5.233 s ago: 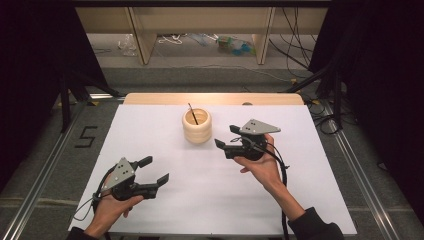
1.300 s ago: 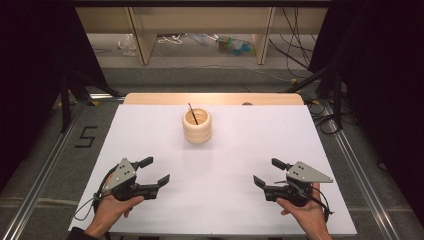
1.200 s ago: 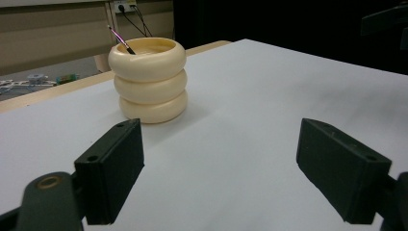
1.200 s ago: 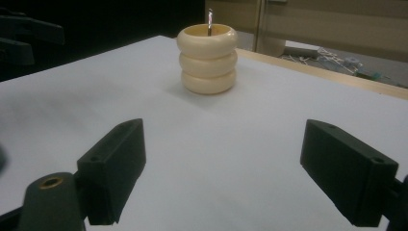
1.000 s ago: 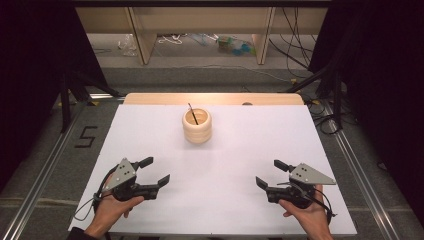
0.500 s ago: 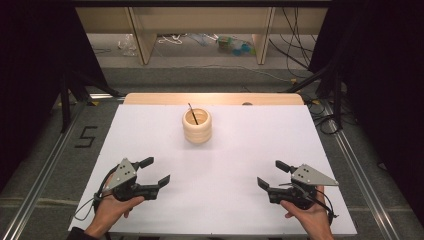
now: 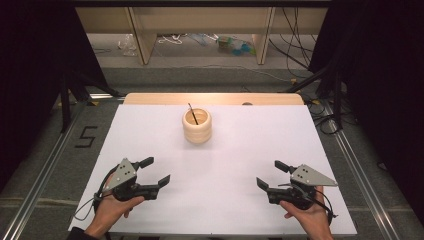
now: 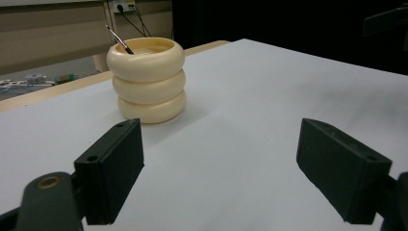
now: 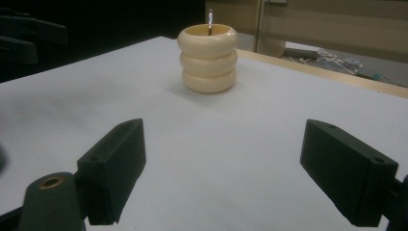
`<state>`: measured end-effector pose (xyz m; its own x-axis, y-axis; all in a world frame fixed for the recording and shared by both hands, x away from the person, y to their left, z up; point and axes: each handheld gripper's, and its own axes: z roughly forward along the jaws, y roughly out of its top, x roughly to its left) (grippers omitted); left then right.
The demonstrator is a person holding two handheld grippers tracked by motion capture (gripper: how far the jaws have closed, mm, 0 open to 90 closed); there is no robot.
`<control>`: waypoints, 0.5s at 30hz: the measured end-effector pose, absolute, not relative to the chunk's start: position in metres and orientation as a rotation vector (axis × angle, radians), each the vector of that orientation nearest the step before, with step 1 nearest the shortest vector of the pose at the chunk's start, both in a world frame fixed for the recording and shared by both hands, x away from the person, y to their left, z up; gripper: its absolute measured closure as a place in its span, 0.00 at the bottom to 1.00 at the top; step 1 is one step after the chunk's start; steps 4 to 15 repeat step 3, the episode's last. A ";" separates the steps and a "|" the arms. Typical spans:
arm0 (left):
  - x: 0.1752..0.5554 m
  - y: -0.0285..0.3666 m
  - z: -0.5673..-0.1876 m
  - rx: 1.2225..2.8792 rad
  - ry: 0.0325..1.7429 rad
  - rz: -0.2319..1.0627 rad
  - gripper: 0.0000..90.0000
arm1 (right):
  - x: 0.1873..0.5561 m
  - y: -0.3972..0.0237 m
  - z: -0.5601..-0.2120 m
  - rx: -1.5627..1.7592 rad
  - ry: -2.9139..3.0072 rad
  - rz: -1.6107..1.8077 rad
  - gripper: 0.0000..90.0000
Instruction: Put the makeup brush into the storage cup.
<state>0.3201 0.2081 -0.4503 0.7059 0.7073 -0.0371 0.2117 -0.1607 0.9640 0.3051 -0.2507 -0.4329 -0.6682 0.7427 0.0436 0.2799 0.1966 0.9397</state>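
Near edge of white surface (image 7: 220, 200): left gripper (image 7: 155, 172) and right gripper (image 7: 267, 175), jaws wide, holding nothing. Bare sheet between them and the cream ribbed pot (image 7: 196, 126), which stands farther back at centre. Thin dark stick (image 7: 193, 113) leans inside.

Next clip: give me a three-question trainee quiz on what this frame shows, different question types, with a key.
1. True or false: the left claw is shut on the cream ringed cup.
2. What sticks out of the cup? A) a thin dark stick B) a spoon C) nothing
3. Fill in: the right claw rests near the white table edge closest to the ____.

Key: 1 false, both claws are open and apart from the cup; 2 A; 3 person.
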 end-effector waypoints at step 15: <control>0.320 0.208 -0.450 1.712 0.744 0.513 0.19 | 0.307 -0.251 -0.434 0.929 2.040 1.480 0.19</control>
